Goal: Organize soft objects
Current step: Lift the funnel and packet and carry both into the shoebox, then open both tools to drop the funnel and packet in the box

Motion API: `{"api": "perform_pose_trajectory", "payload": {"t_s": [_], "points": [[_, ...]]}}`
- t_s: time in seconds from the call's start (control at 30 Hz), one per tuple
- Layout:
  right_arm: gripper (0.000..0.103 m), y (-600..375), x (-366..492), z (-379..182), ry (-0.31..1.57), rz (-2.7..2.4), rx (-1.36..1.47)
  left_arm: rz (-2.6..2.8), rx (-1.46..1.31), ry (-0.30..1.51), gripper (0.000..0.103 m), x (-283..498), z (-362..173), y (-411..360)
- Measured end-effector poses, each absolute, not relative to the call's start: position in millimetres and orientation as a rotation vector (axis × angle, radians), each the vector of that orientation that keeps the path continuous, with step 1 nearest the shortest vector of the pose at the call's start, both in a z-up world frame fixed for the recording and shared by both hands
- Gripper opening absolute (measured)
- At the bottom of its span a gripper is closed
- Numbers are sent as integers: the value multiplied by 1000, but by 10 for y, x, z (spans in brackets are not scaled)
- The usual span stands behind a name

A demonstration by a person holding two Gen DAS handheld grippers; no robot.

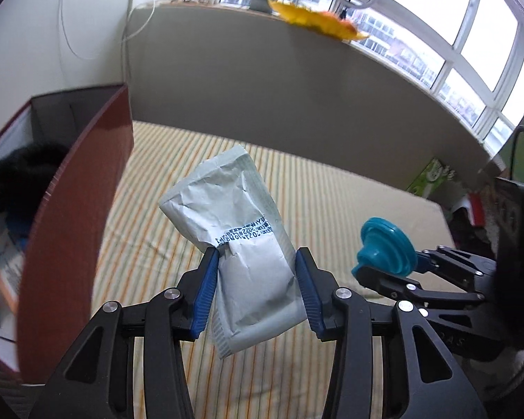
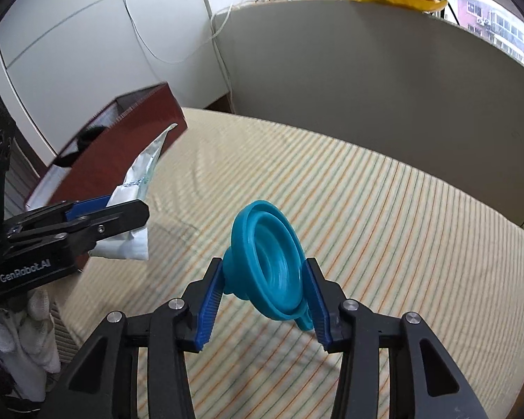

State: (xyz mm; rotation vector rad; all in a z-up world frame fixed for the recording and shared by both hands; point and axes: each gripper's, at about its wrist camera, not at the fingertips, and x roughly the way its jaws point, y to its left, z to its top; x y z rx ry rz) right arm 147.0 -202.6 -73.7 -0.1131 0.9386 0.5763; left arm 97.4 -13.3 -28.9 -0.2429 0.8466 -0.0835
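The right gripper [image 2: 263, 288] clamps a teal collapsible funnel [image 2: 267, 262] between its blue pads, lifted above a striped bed sheet [image 2: 384, 216]. At left, the left gripper [image 2: 122, 209] pinches a crinkled white packet [image 2: 139, 181] standing tilted. Behind it is a reddish-brown box [image 2: 132, 139], with a dark thing inside.

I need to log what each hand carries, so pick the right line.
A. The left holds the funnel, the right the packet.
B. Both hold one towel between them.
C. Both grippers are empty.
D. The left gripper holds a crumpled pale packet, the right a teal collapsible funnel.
D: in the left wrist view the left gripper has its fingers pressed on the pale packet, and the right gripper clamps the teal funnel.
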Motion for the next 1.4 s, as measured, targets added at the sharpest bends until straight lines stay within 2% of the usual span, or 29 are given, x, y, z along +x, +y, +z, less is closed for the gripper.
{"api": "perform_pose_trajectory", "payload": {"t_s": [0.2,0.6,0.97,1.27,1.4], "points": [[42,-1903,1423,-368,884,625,-89,-87,-231,768,43,707,31,184],[42,-1025,1571,242,806,758,-112,45,-291,735,43,374,82,1362],[42,234,1982,335,846,864,-163,62,-310,799,43,344,-127,1745],[42,1029,2206,66,894,860,-258,90,-319,814,43,321,-200,1882],[46,1197,2299,-29,916,854,-272,102,-322,822,45,340,-235,1931]]}}
